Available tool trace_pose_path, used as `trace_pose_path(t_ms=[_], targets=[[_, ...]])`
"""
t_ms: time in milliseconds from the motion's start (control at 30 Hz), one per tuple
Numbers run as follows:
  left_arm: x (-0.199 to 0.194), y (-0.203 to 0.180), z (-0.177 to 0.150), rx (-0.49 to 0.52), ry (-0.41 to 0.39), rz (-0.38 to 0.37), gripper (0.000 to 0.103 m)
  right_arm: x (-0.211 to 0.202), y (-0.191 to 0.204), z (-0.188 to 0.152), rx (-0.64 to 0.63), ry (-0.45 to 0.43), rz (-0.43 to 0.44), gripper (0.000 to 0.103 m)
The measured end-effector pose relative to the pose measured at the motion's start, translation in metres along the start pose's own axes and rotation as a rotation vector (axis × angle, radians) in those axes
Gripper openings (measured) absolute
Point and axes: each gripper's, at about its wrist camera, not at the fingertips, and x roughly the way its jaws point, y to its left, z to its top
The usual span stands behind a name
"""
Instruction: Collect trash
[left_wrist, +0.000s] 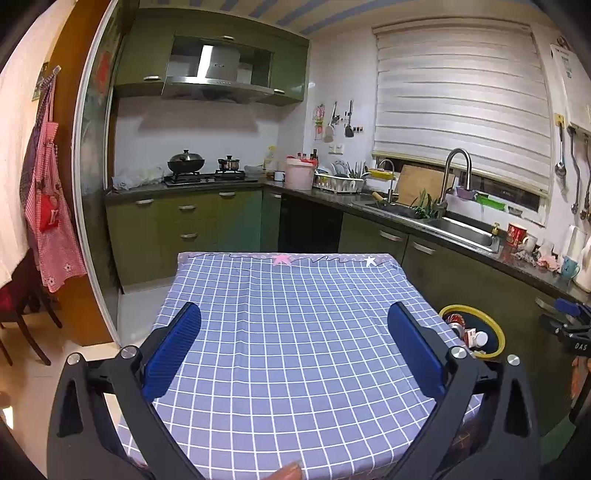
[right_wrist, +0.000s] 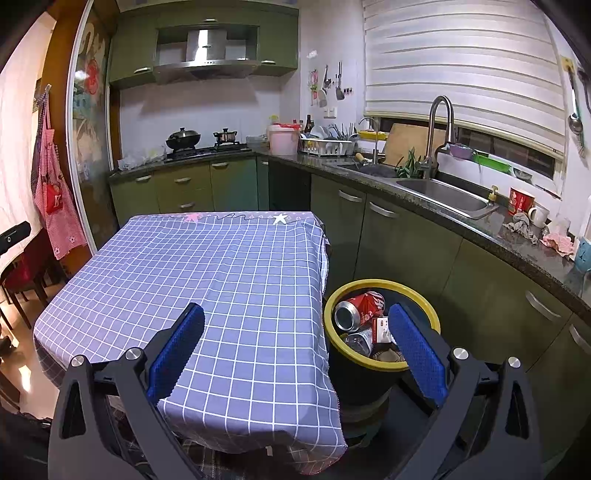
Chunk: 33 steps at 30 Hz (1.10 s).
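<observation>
Right wrist view: both grippers, right gripper (right_wrist: 295, 347) and left gripper (left_wrist: 293, 345), gape wide, holding nothing; the crushed red aluminium can (right_wrist: 360, 308) in the yellow-rimmed black bin (right_wrist: 369, 286) probably handles light, thin-walled, best pinched across its body.

Home kitchen. Green cabinets (right_wrist: 207, 184) run in an L under a dark worktop (right_wrist: 480, 225). Gas hob (right_wrist: 207, 149) with wok and small pot at the far left end, steel extractor hood (right_wrist: 205, 48) above. Steel sink (right_wrist: 443, 194) with tall tap under a blinded window (right_wrist: 461, 74). Dish rack (right_wrist: 325, 146) in the corner; apron (right_wrist: 55, 192) hangs by the doorway; mugs at the worktop's right end
</observation>
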Motion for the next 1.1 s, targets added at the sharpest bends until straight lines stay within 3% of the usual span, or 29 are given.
trace_pose_path(t_ms=[1100], targets=[[0.004, -0.009, 0.0, 0.042, 0.021, -0.008, 0.096, 0.01, -0.005, -0.004, 0.004, 0.011, 0.014, 0.098]])
